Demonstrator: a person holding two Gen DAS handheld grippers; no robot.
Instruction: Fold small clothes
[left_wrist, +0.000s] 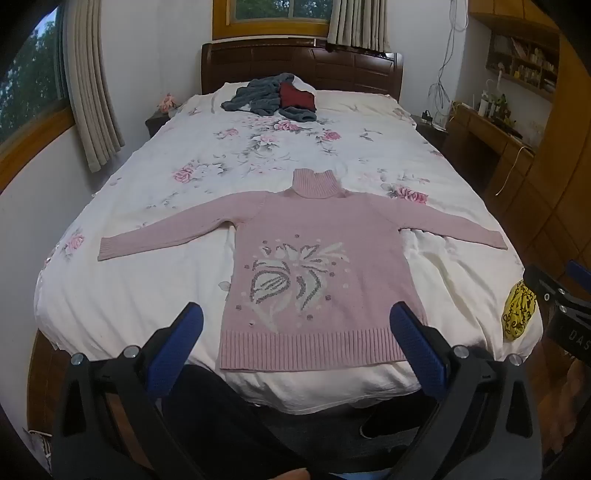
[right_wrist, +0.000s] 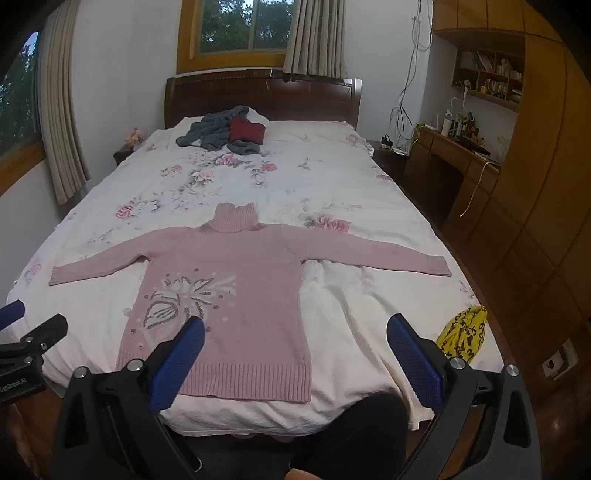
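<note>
Folding has not begun, as I judge it: the pink turtleneck sweater (left_wrist: 317, 269) lies spread flat and face up on the bed (left_wrist: 147, 295), collar toward the headboard (left_wrist: 295, 66), both sleeves stretched straight out to the sides, ribbed hem at the near edge of the mattress. The left gripper (left_wrist: 295, 325) hangs above that near edge with its jaws released and empty; in its own view the hem sits between them and a little beyond, untouched. The right gripper (right_wrist: 295, 339) is likewise spread wide and holds nothing; from its camera the sweater's body lies toward its left jaw, while bare white bedding fills most of the gap. A first move would probably be to take a sleeve cuff and carry it across the chest, which calls for reaching outward and forward, since each cuff lies well apart from either gripper. A yellow patterned cloth (right_wrist: 463, 332) rests near the bed's right edge, and a grey and red heap of clothes (left_wrist: 273, 96) waits near the headboard.
</note>
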